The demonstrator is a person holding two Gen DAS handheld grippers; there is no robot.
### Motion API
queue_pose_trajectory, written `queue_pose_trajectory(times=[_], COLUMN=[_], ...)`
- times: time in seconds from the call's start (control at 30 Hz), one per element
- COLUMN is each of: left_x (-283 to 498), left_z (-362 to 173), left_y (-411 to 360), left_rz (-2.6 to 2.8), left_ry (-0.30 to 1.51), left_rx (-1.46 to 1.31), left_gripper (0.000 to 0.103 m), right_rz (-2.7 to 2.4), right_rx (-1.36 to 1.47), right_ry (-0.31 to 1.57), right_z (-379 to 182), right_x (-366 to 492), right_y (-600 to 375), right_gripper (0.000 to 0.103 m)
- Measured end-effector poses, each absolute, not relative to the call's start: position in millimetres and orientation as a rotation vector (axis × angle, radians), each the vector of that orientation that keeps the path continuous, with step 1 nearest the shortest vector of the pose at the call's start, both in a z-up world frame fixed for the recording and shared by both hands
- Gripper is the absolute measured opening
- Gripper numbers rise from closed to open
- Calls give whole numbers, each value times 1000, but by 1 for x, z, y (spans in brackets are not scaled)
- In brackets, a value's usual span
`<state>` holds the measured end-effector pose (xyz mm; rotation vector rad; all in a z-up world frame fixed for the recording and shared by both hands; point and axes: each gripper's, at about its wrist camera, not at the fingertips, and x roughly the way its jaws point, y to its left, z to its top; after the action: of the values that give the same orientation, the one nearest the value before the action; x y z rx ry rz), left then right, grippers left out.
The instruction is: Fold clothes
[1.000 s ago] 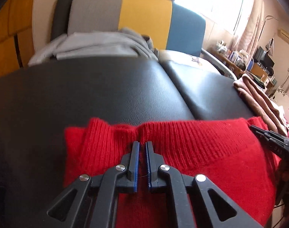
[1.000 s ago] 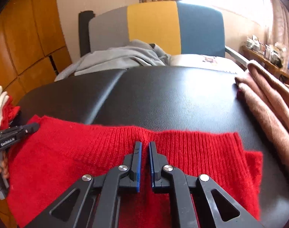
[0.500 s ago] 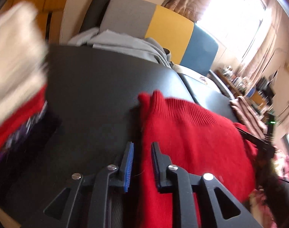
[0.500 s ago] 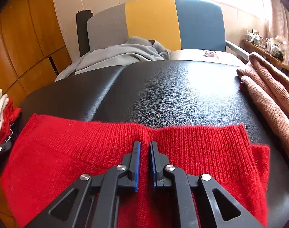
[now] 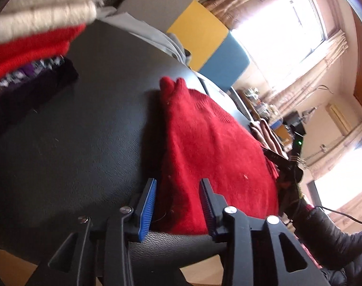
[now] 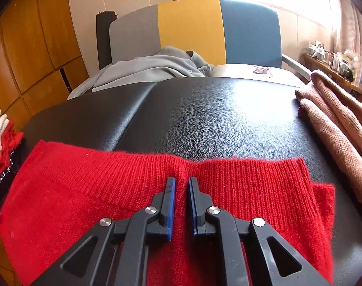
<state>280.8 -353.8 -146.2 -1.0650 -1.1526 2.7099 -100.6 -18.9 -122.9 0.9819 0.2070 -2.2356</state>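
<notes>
A folded red knit sweater (image 6: 228, 190) lies on the black padded table (image 6: 204, 114), its ribbed hem toward the far side. My right gripper (image 6: 181, 183) rests over the hem with its jaws nearly closed on a pinch of red knit. My left gripper (image 5: 178, 190) is at the sweater's left edge (image 5: 204, 143), rolled sideways, its jaws open around the near corner of the fabric without squeezing it.
A stack of folded clothes, white on red on dark, (image 5: 33, 35) sits at the table's left; it also shows in the right wrist view (image 6: 2, 143). A folded tan knit (image 6: 335, 119) lies at the right. A grey garment (image 6: 152, 69) lies on the chair behind.
My left gripper let go of the hem, opened, and swung round to the sweater's left edge, tilting sideways. My right gripper stayed on the hem.
</notes>
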Motion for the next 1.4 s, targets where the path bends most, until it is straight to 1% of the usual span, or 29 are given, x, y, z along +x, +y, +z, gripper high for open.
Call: queue_pose_trajectory(times=[0.03,0.07,0.23,0.27,0.4,0.47,0.5,0.67,0.8,1.0,1.07,1.13,1.17,1.2,1.27,1.3,1.33,1.4], left_x=[280,280,299,301,304,302,301,289,248,175,164,156,156,156,162,167,171,178], left_z=[-147,-147,-140,-146,-152,-148,-144,-123,-114,-122,-126,-130,-131,-132,-139,-144,-149,-152], left_y=[-350,-347,-346,-347,-347,-346,-348,-358,-359,-376,-381,-384,-382,-380,-379,-380,-380,-381], left_rz=[2716,2728,2762,2767,2742,2743,2758,2849,2878,2802,2779,2764,2795,2827,2876,2897,2917,2920], left_ry=[-1132,-1116,-1106,-1099,-1165,-1169,-1169,-1152,-1005,-994,-1012,-993,-961,-928,-903,-905,-908,-952], left_rx=[-1086,-1112,-1172,-1213,-1203,-1203,-1193,-1127,-1151,-1156,-1171,-1200,-1233,-1267,-1323,-1347,-1372,-1373], left_gripper=[22,6,5,5,6,11,16,22,23,29,30,27,17,3,3,0,0,0], right_rz=[-2235,-2234,-2231,-2231,-2228,-2226,-2225,-2221,-2216,-2195,-2187,-2179,-2176,-2174,-2173,-2175,-2176,-2176], right_rx=[982,983,985,984,983,984,983,980,977,981,984,988,989,990,988,987,985,987], right_ry=[205,203,197,195,187,183,182,175,166,123,107,87,81,76,74,77,80,82], right_z=[-123,-123,-123,-123,-124,-123,-123,-124,-124,-124,-125,-125,-125,-126,-126,-125,-125,-126], right_x=[-100,-101,-102,-102,-103,-104,-104,-105,-105,-108,-109,-111,-112,-112,-112,-112,-111,-111], right_y=[-19,-18,-17,-17,-17,-16,-16,-14,-14,-10,-9,-8,-7,-7,-7,-7,-8,-8], right_gripper=[12,12,12,12,12,13,13,14,16,17,17,17,18,18,18,18,18,19])
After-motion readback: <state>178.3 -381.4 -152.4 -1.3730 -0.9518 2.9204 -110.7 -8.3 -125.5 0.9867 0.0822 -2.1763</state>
